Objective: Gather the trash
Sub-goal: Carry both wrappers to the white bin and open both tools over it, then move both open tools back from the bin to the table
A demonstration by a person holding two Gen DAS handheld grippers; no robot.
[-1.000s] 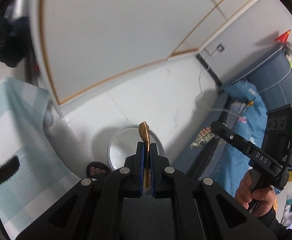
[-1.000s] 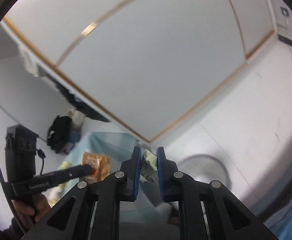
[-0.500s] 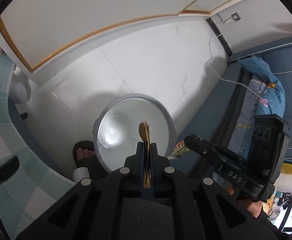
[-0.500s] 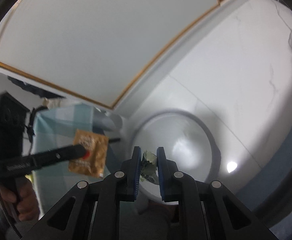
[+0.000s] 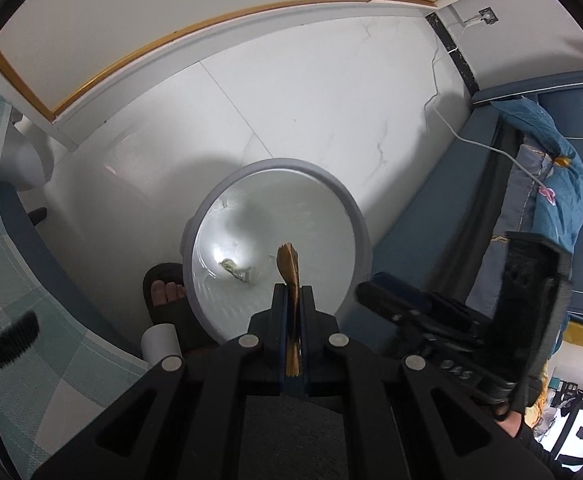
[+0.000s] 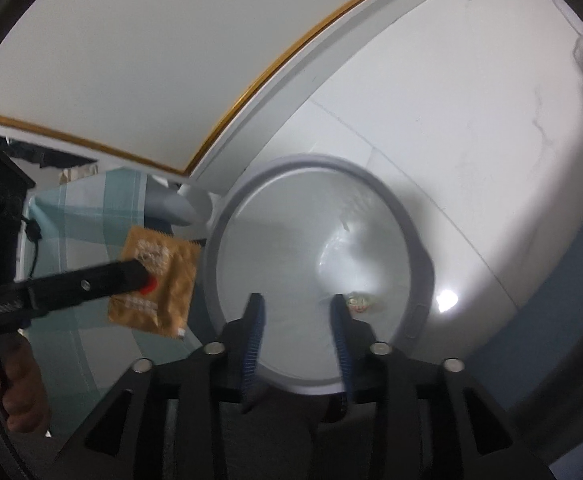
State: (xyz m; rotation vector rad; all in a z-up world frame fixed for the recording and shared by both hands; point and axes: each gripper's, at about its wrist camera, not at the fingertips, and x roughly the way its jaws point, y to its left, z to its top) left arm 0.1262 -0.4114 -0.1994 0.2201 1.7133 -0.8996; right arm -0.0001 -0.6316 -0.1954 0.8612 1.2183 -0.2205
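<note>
Jaws of right gripper (image 6: 296,308) just opened (empty), green scrap (image 5: 235,269) now in bin (image 5: 323,176)

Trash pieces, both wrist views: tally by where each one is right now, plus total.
In the bin: 1, the crumpled green wrapper, just dropped as the right gripper jaws opened; nothing is between them.
Held by the left gripper: 1, the gold sachet, clamped over the bin.
Total: 2
</note>
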